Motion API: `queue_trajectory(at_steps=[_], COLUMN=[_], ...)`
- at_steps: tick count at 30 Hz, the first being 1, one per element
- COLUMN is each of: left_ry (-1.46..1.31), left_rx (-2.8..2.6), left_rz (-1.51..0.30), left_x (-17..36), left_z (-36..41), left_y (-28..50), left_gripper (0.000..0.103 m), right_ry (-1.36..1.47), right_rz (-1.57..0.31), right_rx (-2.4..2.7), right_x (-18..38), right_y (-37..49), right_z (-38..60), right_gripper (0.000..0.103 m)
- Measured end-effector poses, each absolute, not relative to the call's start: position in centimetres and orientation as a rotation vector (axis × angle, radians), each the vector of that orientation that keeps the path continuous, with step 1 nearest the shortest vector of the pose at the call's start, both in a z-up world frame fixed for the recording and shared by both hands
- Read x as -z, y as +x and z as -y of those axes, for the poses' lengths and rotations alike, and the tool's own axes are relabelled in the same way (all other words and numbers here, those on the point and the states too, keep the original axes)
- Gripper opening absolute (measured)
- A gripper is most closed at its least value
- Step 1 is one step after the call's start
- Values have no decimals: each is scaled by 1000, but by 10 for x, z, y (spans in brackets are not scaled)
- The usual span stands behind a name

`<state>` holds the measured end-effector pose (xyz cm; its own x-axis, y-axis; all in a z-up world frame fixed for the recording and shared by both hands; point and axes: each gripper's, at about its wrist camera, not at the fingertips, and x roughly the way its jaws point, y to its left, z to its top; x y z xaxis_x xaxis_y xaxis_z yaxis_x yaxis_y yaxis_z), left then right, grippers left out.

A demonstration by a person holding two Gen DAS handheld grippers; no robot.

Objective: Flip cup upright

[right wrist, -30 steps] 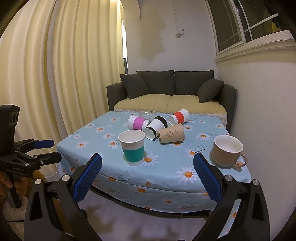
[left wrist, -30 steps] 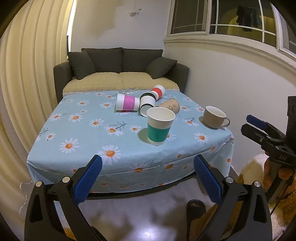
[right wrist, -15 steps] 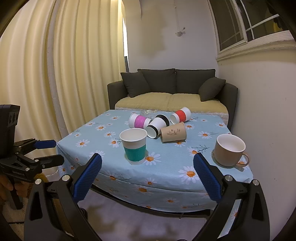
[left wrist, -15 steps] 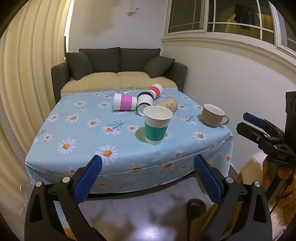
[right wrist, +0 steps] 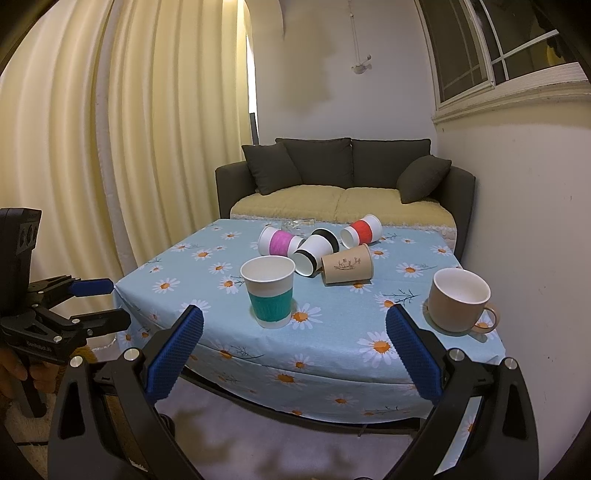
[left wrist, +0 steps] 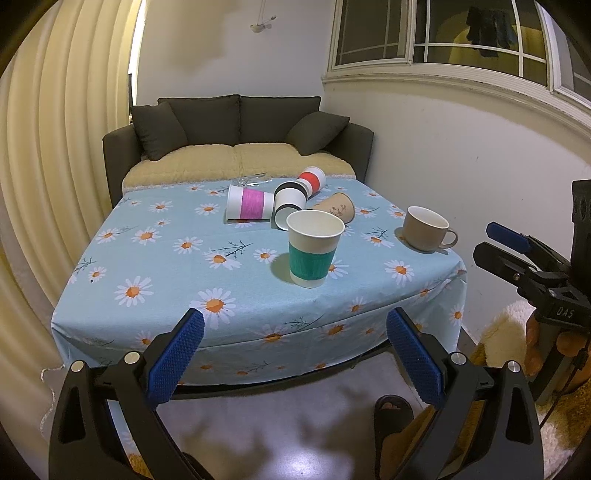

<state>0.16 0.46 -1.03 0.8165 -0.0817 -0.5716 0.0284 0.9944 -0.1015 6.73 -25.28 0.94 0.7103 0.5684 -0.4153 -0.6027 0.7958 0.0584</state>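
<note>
Lying on their sides behind the upright teal cup (left wrist: 314, 249), the pink cup (left wrist: 248, 203), black cup (left wrist: 290, 200), red cup (left wrist: 312, 179) and brown cup (left wrist: 336, 206) touch. Grabbing one could roll the others off the counter (left wrist: 166, 266). Both the left hand-held gripper (left wrist: 295, 358) and right hand-held gripper (right wrist: 293, 354) are spread wide, holding nothing.

This is looking like a home living room; a dark grey sofa (right wrist: 345, 181) with loose cushions (right wrist: 271, 168) and a cream quilted cover is sitting against the far wall; pale yellow curtains (right wrist: 122, 147) are hanging in long folds down one side; a white-framed window (left wrist: 436, 35) is running above a sill on the other, with clothes (left wrist: 487, 20) hanging beyond the glass; a low desk (left wrist: 155, 266) is wearing a blue daisy-print cloth, carrying paper cups (left wrist: 314, 254) and a beige ceramic mug (left wrist: 424, 229); a slippered foot (left wrist: 393, 415) is showing on the floor, near a fluffy rug (left wrist: 506, 332).
</note>
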Motion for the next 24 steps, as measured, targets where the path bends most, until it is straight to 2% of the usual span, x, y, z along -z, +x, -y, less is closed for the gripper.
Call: queue_trajectory(at_steps=[24], left_ry=[-85], left_rx=[52], left_rz=[-612], left_x=[10], left_z=[-4], left_y=[2], left_gripper=[96], right_ry=[-104], right_rz=[-428], right_rx=[-641], right_x=[-10], right_y=[64], right_z=[251], right_gripper=[98])
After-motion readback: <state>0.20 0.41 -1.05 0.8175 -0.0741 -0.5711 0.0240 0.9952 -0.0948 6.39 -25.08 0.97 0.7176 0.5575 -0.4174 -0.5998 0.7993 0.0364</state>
